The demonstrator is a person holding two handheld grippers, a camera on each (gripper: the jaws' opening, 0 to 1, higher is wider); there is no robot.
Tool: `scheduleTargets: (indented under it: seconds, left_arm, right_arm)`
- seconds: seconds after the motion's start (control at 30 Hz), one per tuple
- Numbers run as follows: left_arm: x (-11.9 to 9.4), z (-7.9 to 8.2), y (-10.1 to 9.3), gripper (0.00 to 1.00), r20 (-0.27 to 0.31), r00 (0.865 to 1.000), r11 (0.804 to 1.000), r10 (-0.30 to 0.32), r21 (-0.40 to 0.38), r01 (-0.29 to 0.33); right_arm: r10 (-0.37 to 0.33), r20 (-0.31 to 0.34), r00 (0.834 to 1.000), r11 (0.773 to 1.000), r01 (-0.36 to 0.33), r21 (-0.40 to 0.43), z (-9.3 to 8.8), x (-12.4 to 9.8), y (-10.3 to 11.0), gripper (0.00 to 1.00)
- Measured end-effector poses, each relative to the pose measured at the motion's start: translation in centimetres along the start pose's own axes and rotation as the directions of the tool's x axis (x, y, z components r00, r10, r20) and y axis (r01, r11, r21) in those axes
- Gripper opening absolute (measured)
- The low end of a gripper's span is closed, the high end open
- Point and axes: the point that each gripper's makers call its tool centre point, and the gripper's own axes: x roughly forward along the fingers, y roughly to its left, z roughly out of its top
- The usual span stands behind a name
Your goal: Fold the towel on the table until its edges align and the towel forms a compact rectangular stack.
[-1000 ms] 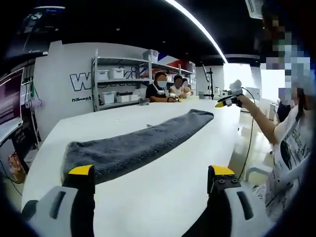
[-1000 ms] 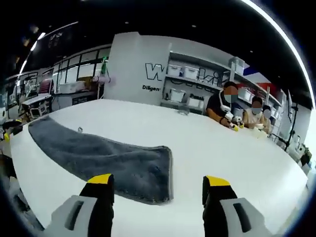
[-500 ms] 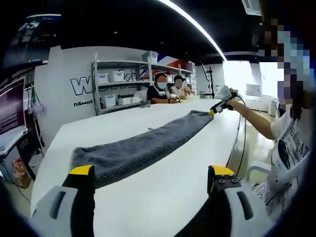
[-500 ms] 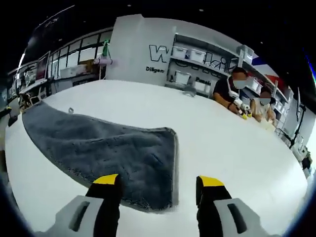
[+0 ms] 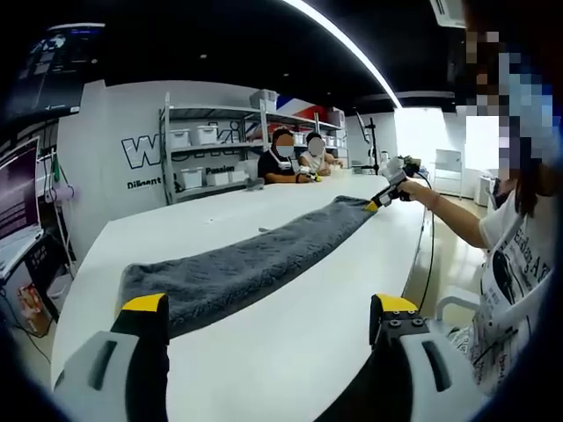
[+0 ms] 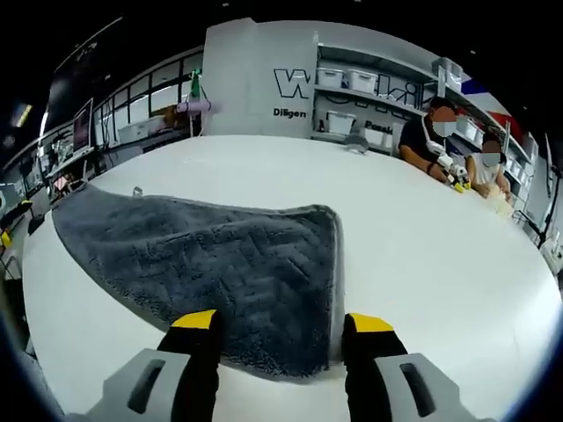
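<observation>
A long dark grey towel [image 5: 242, 268] lies stretched flat across the white table [image 5: 290, 352]. My left gripper [image 5: 268, 308] is open, its yellow-tipped jaws hovering short of the towel's near end. In the left gripper view the right gripper [image 5: 384, 192] is held by a person's hand at the towel's far corner. In the right gripper view the towel [image 6: 211, 268] spreads wide, and my right gripper [image 6: 281, 323] stands open with its jaws on either side of the towel's near corner edge.
Two seated people [image 5: 283, 158] work at the table's far end in front of a shelf rack with white bins [image 5: 207, 154]. A person [image 5: 519, 237] stands at the table's right side. Monitors [image 5: 19, 189] line the left wall.
The right gripper has come down and forward to the towel's corner, which now lies between its jaws. The left gripper has barely moved.
</observation>
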Motion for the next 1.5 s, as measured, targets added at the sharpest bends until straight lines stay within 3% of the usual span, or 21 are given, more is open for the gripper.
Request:
scheduleTargets:
  seconds: [0.3, 0.47, 0.63, 0.8, 0.97, 1.17, 1.5]
  left_arm:
    - [-0.3, -0.1, 0.0, 0.99, 0.002, 1.0, 1.0, -0.002, -0.011, 0.002]
    - [-0.6, -0.3, -0.1, 0.99, 0.002, 1.0, 1.0, 0.0, -0.017, 0.0]
    - [-1.3, -0.4, 0.2, 0.99, 0.003, 1.0, 1.0, 0.015, -0.022, -0.015]
    - [-2.0, -0.6, 0.5, 0.99, 0.003, 0.999, 0.999, 0.032, -0.027, -0.032]
    - [-2.5, -0.9, 1.0, 0.99, -0.004, 0.999, 0.998, 0.05, -0.036, -0.05]
    - [-2.5, -1.0, 1.0, 0.99, -0.006, 0.999, 0.998, 0.049, -0.03, -0.049]
    - [-1.9, -1.6, 0.5, 0.99, -0.014, 0.999, 0.999, 0.03, -0.032, -0.031]
  right_arm:
    - [0.064, 0.011, 0.998, 0.998, -0.065, 0.027, -0.1, 0.1, 0.3, 0.5]
    - [0.135, 0.041, 0.99, 0.99, -0.137, 0.035, 0.2, 0.1, 1.4, 0.27]
    - [0.154, 0.034, 0.987, 0.988, -0.155, 0.023, 0.6, 0.3, 1.6, 0.17]
    - [0.128, 0.03, 0.991, 0.991, -0.127, -0.033, 0.6, 0.0, 2.5, 0.15]
    - [0.044, 0.06, 0.997, 0.985, -0.033, -0.167, 2.4, -0.7, 2.9, 0.14]
    - [0.023, 0.134, 0.991, 0.949, 0.021, -0.315, 6.7, -2.0, 5.3, 0.14]
    - [0.147, 0.193, 0.97, 0.86, -0.028, -0.51, 11.8, -2.0, 14.1, 0.13]
